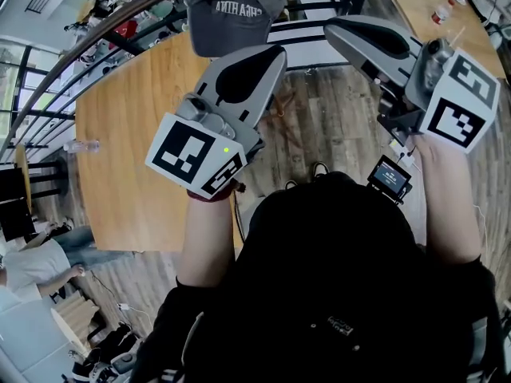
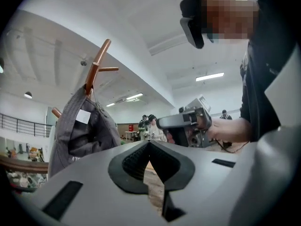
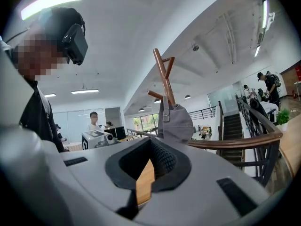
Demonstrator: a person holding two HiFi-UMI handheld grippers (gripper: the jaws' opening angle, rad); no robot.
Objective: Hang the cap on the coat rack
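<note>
The grey cap (image 1: 231, 10) hangs on the wooden coat rack, at the top of the head view. In the left gripper view the cap (image 2: 80, 131) droops from a peg of the rack (image 2: 96, 67) with its inside and white label facing me. The right gripper view shows the cap (image 3: 175, 121) on the rack's forked post (image 3: 163, 76), just beyond the jaws. My left gripper (image 1: 274, 54) sits below the cap, shut and empty. My right gripper (image 1: 331, 26) is to the cap's right, also shut and empty. Neither gripper touches the cap.
A large wooden table (image 1: 136, 150) lies below left, with a water bottle (image 1: 80, 145) near its edge. A curved railing (image 1: 80, 46) runs behind it. Stairs (image 3: 230, 126) descend at the right. A person (image 1: 32, 262) stands at the lower left and others are far off.
</note>
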